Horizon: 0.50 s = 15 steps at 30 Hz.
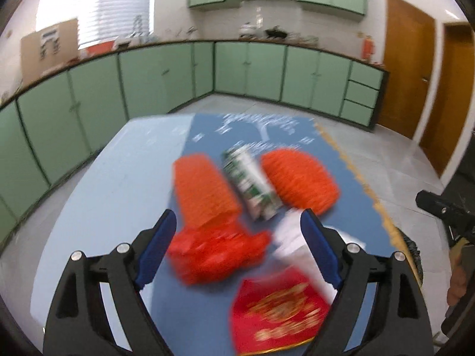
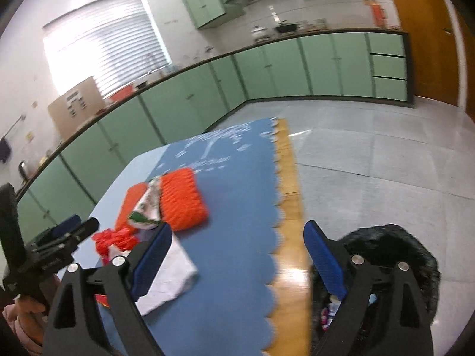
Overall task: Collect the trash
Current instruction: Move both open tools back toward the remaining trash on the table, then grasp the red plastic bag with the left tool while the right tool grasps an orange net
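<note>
Trash lies on a blue mat point(image 1: 124, 207): two orange honeycomb paper pieces point(image 1: 204, 190) point(image 1: 299, 181) with a green-and-white carton point(image 1: 252, 184) between them. Nearer me lie a crumpled red wrapper point(image 1: 216, 255), a white paper point(image 1: 291, 237) and a red packet with gold print point(image 1: 279, 311). My left gripper point(image 1: 237, 219) hangs open above the wrapper and paper, holding nothing. My right gripper point(image 2: 237, 228) is open and empty over the mat's scalloped right edge. A black trash bag point(image 2: 394, 246) gapes beside its right finger.
The mat covers a table with a wooden edge point(image 2: 289, 178) on the right. Grey tiled floor point(image 2: 371, 163) lies beyond it. Green cabinets point(image 1: 166, 74) line the far walls, and wooden doors point(image 1: 406, 68) stand at the right. A hand point(image 2: 26, 314) holds the left gripper point(image 2: 80, 227).
</note>
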### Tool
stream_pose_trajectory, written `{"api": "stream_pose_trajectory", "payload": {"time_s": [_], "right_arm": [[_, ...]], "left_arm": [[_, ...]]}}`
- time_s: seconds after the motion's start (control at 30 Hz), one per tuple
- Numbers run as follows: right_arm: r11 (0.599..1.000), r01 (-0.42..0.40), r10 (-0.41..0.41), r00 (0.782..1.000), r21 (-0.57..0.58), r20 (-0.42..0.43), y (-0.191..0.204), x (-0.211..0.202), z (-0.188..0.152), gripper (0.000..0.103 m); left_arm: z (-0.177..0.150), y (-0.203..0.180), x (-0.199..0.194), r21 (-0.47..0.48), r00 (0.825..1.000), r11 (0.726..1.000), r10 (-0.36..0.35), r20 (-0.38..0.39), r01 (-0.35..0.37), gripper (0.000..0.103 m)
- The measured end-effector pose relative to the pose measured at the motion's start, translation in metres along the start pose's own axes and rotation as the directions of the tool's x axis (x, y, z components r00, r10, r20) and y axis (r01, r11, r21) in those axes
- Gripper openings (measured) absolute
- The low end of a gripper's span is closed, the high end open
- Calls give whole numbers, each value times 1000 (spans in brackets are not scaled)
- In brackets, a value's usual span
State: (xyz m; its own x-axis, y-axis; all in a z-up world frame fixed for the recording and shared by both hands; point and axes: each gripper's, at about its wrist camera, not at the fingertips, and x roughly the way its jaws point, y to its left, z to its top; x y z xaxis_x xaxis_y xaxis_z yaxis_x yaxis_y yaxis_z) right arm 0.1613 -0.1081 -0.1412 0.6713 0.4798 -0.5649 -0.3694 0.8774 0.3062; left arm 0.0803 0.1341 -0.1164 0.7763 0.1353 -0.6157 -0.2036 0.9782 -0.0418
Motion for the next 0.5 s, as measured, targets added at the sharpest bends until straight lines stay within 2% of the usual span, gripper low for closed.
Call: {"api": "stream_pose_trajectory", "payload": {"time_s": [0.1,0.27,0.47,0.5], "right_arm": [[999,-17,16,1000,-34,-22,19,11,-4,88],[996,-11,7,999,-88,-41,39,21,-10,88],[996,4,-9,998,-87,-57,42,26,-10,88],[996,4,-9,998,-88,-59,42,28,-9,88]], "left_arm": [[-9,22,10,-49,999,999,2,-44,-4,85],[-17,45,26,-120,996,992,-38,-80,28,86],[-20,46,44,-153,990,986,-87,-111,70,86],[-22,45,46,-156,989,985,-93,-113,74,80]]}}
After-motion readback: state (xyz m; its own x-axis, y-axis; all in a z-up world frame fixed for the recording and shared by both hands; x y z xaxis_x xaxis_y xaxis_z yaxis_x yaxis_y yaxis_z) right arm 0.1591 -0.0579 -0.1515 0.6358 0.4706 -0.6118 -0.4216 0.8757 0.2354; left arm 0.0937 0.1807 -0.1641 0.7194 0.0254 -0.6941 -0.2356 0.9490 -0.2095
